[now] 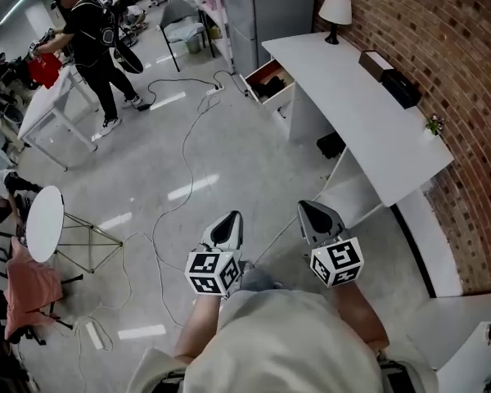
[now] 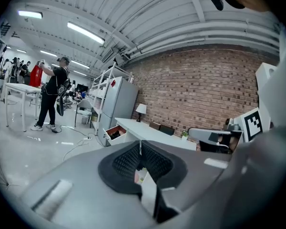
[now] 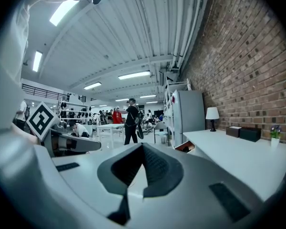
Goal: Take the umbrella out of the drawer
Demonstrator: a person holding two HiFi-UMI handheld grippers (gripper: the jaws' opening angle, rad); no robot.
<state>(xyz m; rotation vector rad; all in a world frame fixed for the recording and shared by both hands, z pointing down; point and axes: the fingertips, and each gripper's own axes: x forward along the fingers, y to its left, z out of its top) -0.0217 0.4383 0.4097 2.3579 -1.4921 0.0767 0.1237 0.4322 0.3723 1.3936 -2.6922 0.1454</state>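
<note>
While left gripper (image 1: 228, 223) and right gripper (image 1: 314, 214) are closed, empty, well apart from drawer (image 1: 280, 97) | possible risk: feet catch cable (image 1: 201, 115) near drawer

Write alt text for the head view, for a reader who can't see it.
Seen from above, a person's left gripper and right gripper, both shut and empty, point toward a white desk whose drawer stands open. A lamp sits on the desk by a brick wall.
</note>
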